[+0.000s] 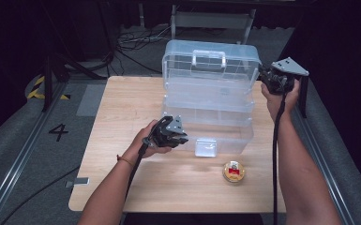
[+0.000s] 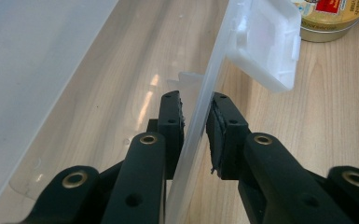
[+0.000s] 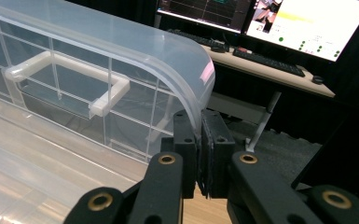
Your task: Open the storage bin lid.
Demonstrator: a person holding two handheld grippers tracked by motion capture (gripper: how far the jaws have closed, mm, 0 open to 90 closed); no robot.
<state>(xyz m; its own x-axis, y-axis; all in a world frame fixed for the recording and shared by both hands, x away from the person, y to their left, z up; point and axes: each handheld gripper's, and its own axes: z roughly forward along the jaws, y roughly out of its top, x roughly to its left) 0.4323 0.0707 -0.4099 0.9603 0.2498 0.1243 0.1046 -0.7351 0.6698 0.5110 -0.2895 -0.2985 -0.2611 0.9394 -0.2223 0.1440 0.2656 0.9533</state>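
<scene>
Wooden table (image 1: 122, 178), tin (image 1: 234, 171) label illegible.

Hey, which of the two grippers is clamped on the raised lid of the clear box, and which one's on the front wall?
The right gripper pinches the lid at its far right edge; the left gripper grips the front wall near the latch.

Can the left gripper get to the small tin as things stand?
Probably not yet: the left gripper is shut on the front wall of the clear box. Once released, bare table leads to the tin.
</scene>
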